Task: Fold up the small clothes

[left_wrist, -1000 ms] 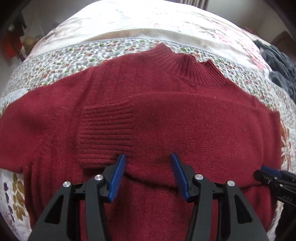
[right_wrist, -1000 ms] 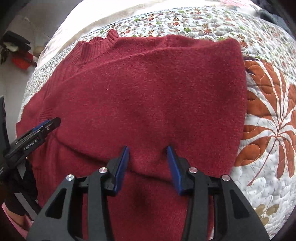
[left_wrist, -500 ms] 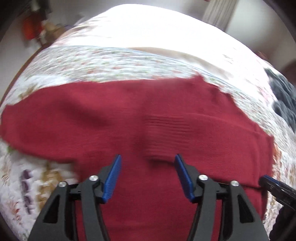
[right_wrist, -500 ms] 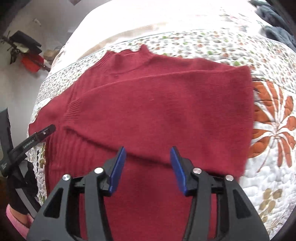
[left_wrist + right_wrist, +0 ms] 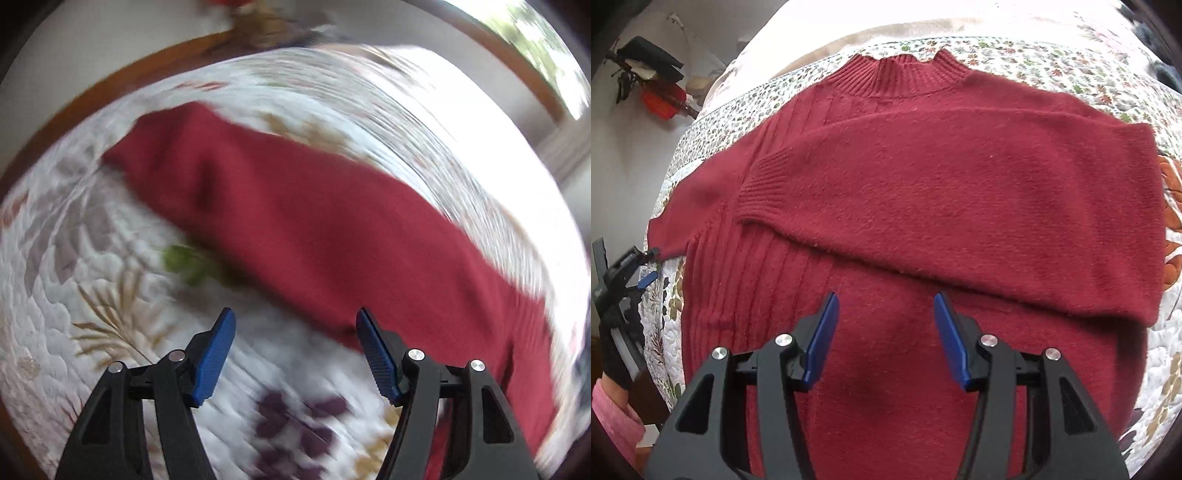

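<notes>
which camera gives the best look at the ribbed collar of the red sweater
The right wrist view. There the ribbed collar is sharp at the far edge of the red sweater, against the flowered quilt. The left wrist view is motion-blurred and shows only a sleeve-like stretch of red knit, no collar.

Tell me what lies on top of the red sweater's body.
One sleeve lies folded across the red sweater, cuff toward the left. The chest beneath it is hidden.

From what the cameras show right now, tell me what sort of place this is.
Most likely a bedroom at home. The red sweater lies spread on a floral quilted bedspread over what looks like a bed, with a wooden frame edge beyond it and a bright window at one side.
</notes>
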Demonstrator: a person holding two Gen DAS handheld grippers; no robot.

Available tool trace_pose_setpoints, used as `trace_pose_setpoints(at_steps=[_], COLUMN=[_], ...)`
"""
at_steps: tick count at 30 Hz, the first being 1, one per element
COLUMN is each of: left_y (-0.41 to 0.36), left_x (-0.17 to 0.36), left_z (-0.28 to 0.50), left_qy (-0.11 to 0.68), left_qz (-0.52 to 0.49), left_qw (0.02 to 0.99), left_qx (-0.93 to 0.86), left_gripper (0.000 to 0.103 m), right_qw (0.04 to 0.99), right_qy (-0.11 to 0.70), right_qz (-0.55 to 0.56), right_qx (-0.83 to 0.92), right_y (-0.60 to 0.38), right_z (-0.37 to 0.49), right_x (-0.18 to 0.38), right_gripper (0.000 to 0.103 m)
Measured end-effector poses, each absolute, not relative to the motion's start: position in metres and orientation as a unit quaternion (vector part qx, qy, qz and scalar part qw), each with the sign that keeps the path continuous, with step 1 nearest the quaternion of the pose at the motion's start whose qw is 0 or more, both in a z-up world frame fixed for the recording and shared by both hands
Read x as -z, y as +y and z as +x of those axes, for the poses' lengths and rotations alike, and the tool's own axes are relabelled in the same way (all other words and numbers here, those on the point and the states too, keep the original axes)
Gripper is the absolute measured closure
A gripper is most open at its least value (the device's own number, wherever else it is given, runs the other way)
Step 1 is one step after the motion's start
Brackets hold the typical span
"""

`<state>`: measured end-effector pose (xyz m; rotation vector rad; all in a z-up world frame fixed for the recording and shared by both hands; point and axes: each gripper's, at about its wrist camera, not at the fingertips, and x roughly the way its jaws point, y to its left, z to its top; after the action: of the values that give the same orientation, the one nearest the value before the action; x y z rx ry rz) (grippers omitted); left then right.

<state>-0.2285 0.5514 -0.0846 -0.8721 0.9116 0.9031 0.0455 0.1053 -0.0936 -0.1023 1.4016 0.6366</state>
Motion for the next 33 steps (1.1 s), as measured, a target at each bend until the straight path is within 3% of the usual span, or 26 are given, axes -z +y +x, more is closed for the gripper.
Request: trace_pose_setpoints(at_steps=[5,12,16,17,18,20,33], left_y=[0.597,0.617,0.621,0.620,0.619,0.615,0.515], left_x=[0.103,0.103,0.102,0.101,0.098,0.092,0.024], left_z=[-0.255,-0.239,-0.227,-0.222,-0.218,-0.211,-0.143], left_qy=[0.374,0.380,0.391,0.390,0.393,0.391,0.354], left_qz=[-0.442,-0.413,-0.388,-0.384,-0.377,-0.366,-0.335], left_qw=[0.700,0.706,0.707,0.719,0.725,0.739,0.832], left_qx=[-0.418,-0.433,-0.443,-0.429,-0.423,-0.409,-0.265], left_gripper=[0.035,0.034,0.054,0.071,0.079,0.086,0.088], right_qw=[0.719,0.726,0.729,0.730,0.730,0.729,0.738], right_qy=[0.636,0.632,0.630,0.631,0.631,0.631,0.623], right_qz=[-0.055,-0.070,-0.073,-0.073,-0.073,-0.073,-0.057], right_qx=[-0.274,-0.261,-0.256,-0.255,-0.254,-0.255,-0.255], right_y=[0.110,0.115,0.115,0.116,0.116,0.116,0.097], right_z=[0.041,0.037,0.034,0.034,0.033,0.032,0.035], right_x=[0.101,0.104,0.103,0.103,0.103,0.102,0.086], right_gripper=[0.050,0.048,0.048,0.048,0.048,0.048,0.050])
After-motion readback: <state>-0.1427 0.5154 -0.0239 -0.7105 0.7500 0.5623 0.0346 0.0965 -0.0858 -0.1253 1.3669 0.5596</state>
